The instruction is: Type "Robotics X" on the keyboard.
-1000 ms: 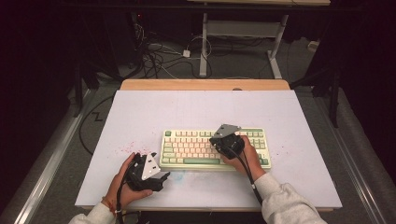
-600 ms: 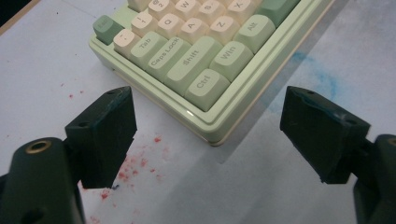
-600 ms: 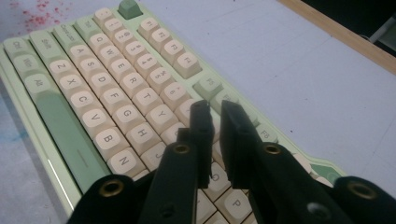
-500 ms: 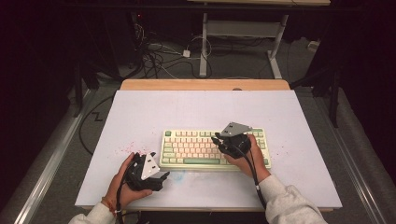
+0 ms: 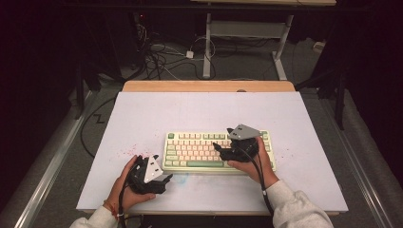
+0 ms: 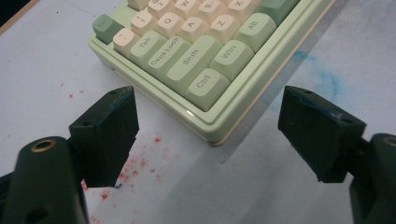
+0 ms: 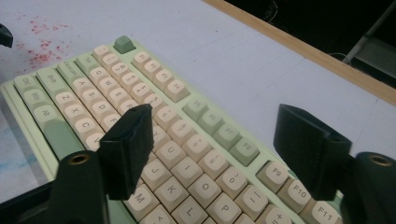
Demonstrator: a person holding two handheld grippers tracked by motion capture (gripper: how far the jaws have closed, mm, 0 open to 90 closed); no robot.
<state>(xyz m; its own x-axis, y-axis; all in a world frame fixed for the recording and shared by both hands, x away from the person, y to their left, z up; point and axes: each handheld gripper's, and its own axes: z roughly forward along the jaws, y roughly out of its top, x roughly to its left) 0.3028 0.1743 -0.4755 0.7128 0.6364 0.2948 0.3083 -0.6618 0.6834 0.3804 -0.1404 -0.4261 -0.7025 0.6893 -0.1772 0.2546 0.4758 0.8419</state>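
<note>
White table (image 5: 209, 109): green-and-cream keyboard (image 5: 199, 149) toward its near edge. Right gripper (image 5: 227, 146) over keyboard's right half; jaws just spread wide, nothing between them. Left gripper (image 5: 164, 179) at keyboard's near-left corner, jaws apart, empty. Red specks (image 6: 135, 163) beside that corner.

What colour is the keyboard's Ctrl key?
Pale green, like the keyboard case; the Ctrl key shows best in the left gripper view.

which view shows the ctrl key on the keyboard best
The left gripper view: the Ctrl key sits close and its label is readable at the keyboard's near corner. The right gripper view shows it small, at the far corner. The high view shows the keys too small to read.
</note>
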